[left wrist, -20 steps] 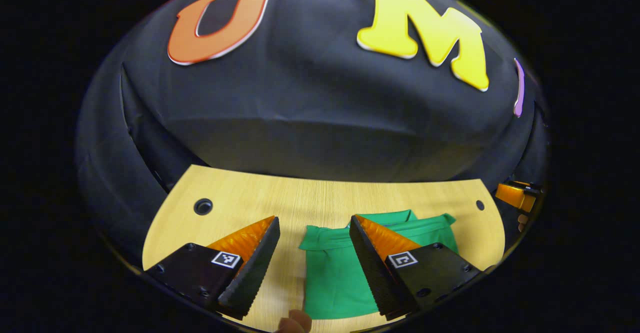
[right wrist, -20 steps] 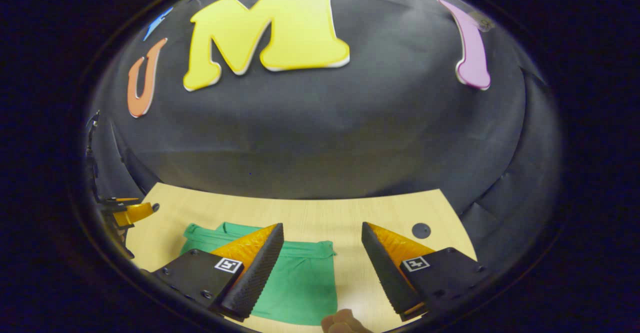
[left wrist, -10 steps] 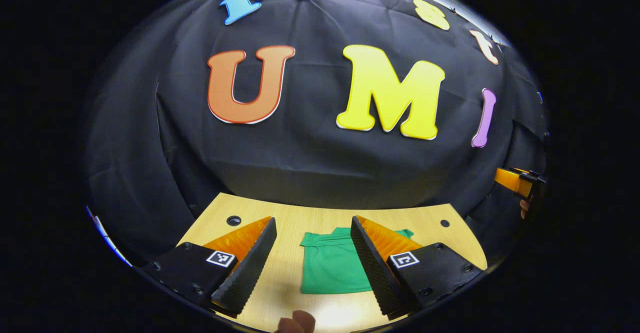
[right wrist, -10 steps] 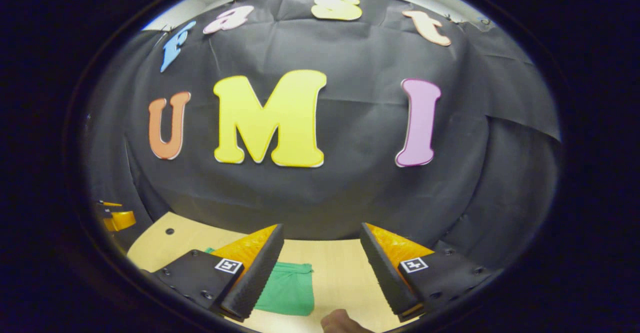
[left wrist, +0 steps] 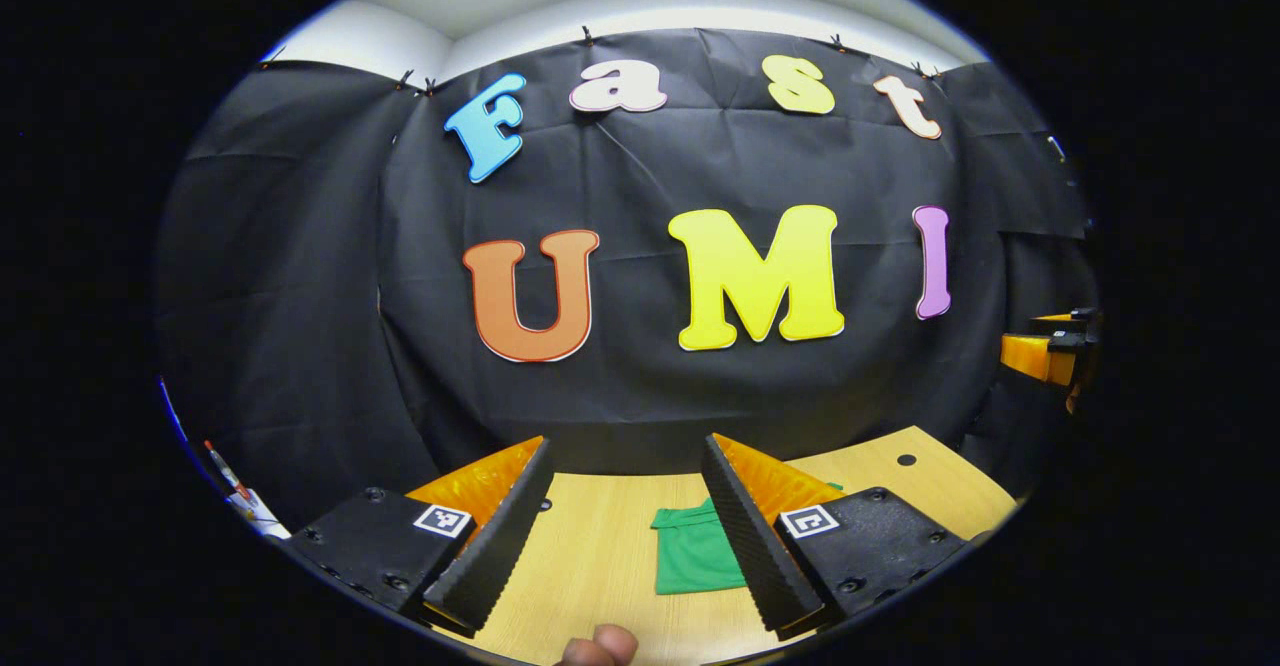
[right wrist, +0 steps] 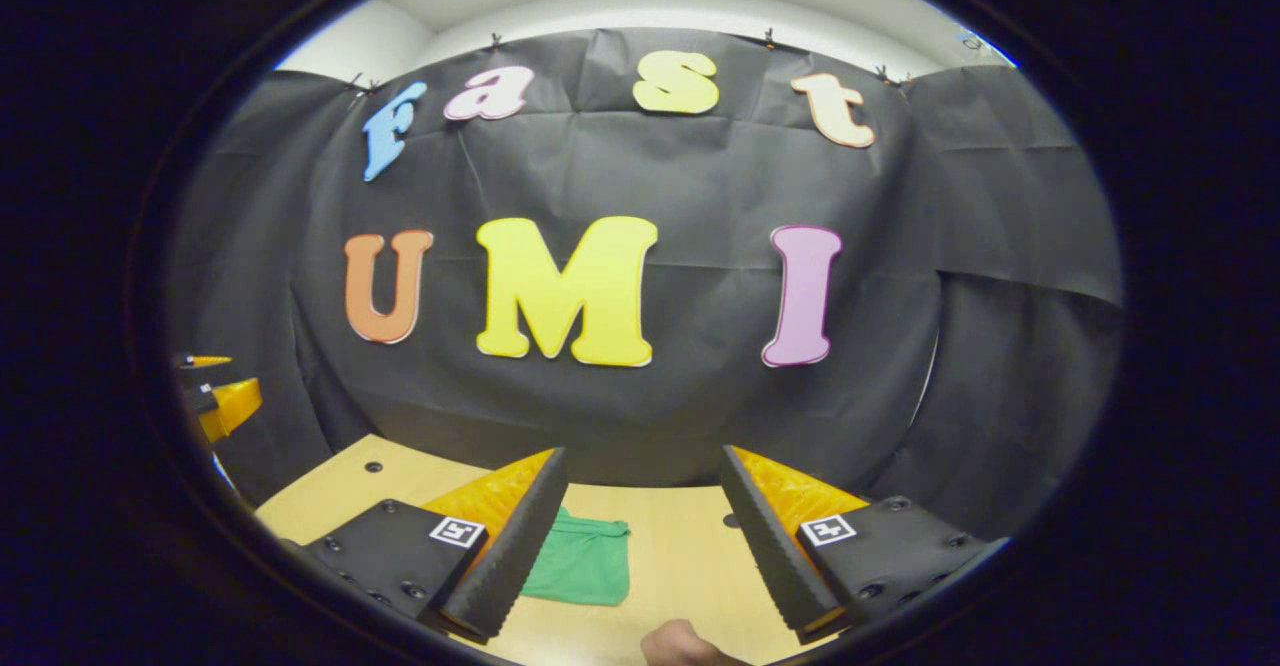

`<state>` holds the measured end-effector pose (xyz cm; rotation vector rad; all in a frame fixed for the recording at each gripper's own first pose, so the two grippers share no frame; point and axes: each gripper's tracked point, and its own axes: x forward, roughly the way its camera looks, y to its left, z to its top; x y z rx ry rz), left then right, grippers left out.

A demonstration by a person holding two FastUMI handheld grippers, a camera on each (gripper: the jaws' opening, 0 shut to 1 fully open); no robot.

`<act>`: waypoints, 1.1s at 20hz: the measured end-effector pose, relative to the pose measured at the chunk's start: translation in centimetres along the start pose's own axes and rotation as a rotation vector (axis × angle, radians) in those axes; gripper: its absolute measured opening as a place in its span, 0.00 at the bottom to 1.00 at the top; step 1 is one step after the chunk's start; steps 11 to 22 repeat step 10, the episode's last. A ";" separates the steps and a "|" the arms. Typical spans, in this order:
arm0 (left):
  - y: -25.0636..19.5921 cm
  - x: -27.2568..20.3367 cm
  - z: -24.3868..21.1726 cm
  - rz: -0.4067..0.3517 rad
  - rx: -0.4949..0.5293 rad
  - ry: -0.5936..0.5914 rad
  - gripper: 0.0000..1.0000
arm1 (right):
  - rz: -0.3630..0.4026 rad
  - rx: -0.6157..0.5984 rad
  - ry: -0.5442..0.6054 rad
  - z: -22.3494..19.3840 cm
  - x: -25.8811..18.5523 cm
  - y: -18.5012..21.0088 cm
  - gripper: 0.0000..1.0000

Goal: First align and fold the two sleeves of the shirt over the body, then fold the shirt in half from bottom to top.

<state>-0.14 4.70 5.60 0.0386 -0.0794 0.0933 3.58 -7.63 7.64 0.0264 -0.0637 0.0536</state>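
The green shirt [left wrist: 695, 556] lies folded into a compact rectangle on the wooden surface [left wrist: 600, 546], well apart from both tools. The left tongs [left wrist: 625, 536] are spread and hold nothing, as are the right tongs [right wrist: 645, 546], raised above the surface.

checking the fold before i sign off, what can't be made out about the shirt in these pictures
- Left gripper view: the shirt's right part is hidden behind the left gripper's finger.
- Right gripper view: the shirt's left part is hidden behind the right gripper's finger.
- Both views: sleeve alignment and fold layers are too small to tell.
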 end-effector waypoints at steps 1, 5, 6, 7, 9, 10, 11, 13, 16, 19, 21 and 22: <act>-0.5 -1.0 0.0 -0.008 -0.002 -0.007 0.96 | 0.001 -0.014 -0.010 -0.1 -1.2 0.3 0.98; -2.7 -4.1 -0.9 -0.032 -0.026 -0.006 0.96 | 0.018 -0.063 -0.025 -1.8 -5.1 2.4 0.96; -3.1 -4.7 -0.9 -0.036 -0.016 -0.016 0.96 | 0.037 -0.073 -0.015 -2.5 -5.9 3.4 0.97; -3.8 -5.1 -1.0 -0.049 -0.006 -0.024 0.97 | 0.055 -0.084 -0.007 -3.2 -6.6 4.2 0.97; -5.2 -5.7 -1.2 -0.080 -0.003 -0.034 0.96 | 0.063 -0.097 0.012 -4.2 -7.4 5.1 0.97; -5.9 -6.0 -1.5 -0.096 -0.020 -0.021 0.96 | 0.059 -0.088 0.025 -4.7 -7.6 5.3 0.97; -5.9 -6.0 -1.5 -0.096 -0.020 -0.021 0.96 | 0.059 -0.088 0.025 -4.7 -7.6 5.3 0.97; -5.9 -6.0 -1.5 -0.096 -0.020 -0.021 0.96 | 0.059 -0.088 0.025 -4.7 -7.6 5.3 0.97; -5.9 -6.0 -1.5 -0.096 -0.020 -0.021 0.96 | 0.059 -0.088 0.025 -4.7 -7.6 5.3 0.97; -5.9 -6.0 -1.5 -0.096 -0.020 -0.021 0.96 | 0.059 -0.088 0.025 -4.7 -7.6 5.3 0.97; -5.9 -6.0 -1.5 -0.096 -0.020 -0.021 0.96 | 0.059 -0.088 0.025 -4.7 -7.6 5.3 0.97; -5.9 -6.0 -1.5 -0.096 -0.020 -0.021 0.96 | 0.059 -0.088 0.025 -4.7 -7.6 5.3 0.97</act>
